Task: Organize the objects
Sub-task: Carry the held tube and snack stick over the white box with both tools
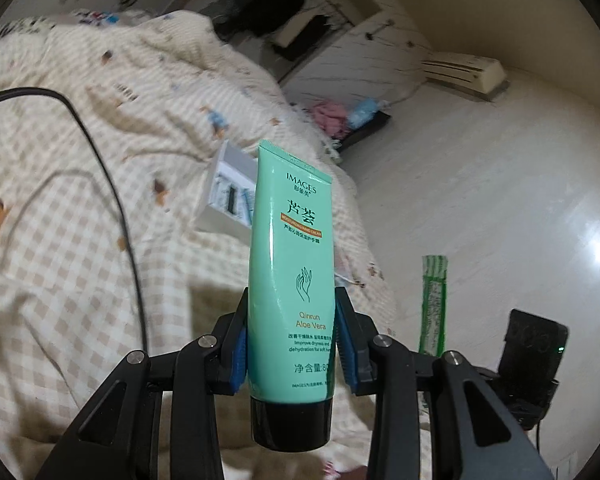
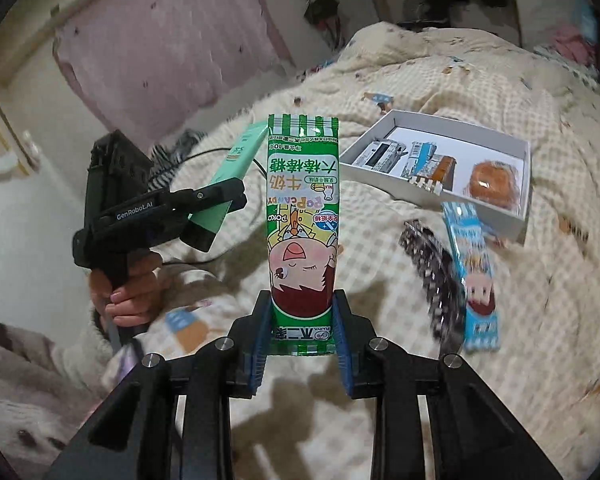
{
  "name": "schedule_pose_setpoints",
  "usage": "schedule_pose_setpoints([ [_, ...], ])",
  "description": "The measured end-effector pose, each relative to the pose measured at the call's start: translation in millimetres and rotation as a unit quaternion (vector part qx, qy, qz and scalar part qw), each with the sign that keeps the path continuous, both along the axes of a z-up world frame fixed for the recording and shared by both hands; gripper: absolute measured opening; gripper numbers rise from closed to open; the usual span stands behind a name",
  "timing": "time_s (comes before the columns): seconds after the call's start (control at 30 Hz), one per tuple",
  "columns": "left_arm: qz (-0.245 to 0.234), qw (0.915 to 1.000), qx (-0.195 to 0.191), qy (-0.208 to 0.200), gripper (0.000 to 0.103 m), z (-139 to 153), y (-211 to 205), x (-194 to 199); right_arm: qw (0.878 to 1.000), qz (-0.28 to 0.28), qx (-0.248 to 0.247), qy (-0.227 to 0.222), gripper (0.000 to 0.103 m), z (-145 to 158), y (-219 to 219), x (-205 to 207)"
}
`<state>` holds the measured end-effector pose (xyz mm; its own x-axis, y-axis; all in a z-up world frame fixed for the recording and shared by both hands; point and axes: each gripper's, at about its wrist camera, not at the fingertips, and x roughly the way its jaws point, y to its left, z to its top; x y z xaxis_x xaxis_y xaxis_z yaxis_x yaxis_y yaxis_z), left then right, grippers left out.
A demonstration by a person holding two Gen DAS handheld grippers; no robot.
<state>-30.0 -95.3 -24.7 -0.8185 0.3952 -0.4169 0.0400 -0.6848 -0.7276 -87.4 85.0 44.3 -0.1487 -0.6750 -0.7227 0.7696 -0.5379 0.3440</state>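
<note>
Between the blue pads of the left gripper (image 1: 291, 336) stands a mint-green hand cream tube (image 1: 290, 276), black cap nearest the camera and crimped end pointing away; the jaws are closed narrowly on its lower body. The right gripper (image 2: 302, 328) likewise clamps a green-striped candy packet (image 2: 302, 216), printed with a cartoon face that reads upside down, held by its lower end and standing upright.

Beyond both lies a bed covered by a cream checkered quilt (image 2: 380, 264). On the quilt rests a shallow white box (image 2: 496, 204), already holding small packets and a round brown item. Just in front of the box lie a blue-striped candy packet (image 2: 474, 276) and, touching its left side, a dark patterned strip (image 2: 430, 268). Left of the box, the left gripper hangs above the quilt. A black cable (image 1: 112, 200) trails across the quilt. Pale walls surround the bed, with a wall-mounted air conditioner (image 1: 464, 70) to its right.
</note>
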Motion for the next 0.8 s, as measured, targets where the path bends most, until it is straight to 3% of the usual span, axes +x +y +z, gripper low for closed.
schedule_pose_setpoints([
  [0.13,-0.03,0.9991,-0.013,0.025,0.04,16,10,4,0.999,-0.015,-0.037,0.0,0.03,0,14,10],
  [0.3,-0.031,0.9982,-0.034,0.039,0.04,23,17,6,0.996,-0.039,-0.08,-0.028,0.03,-10,28,5],
  [0.5,0.018,0.9975,-0.061,0.029,0.04,23,9,7,0.989,-0.071,-0.108,-0.066,0.03,-20,43,-12],
  [0.6,0.016,0.9982,-0.052,0.023,0.04,18,6,5,0.989,-0.075,-0.109,-0.07,0.03,-22,46,-11],
  [0.7,0.022,0.9974,-0.068,0.006,0.04,15,9,1,0.989,-0.076,-0.104,-0.071,0.03,-24,46,-9],
  [0.8,-0.015,0.9993,-0.032,0.01,0.04,8,10,-3,0.991,-0.072,-0.096,-0.066,0.03,-23,45,-4],
])
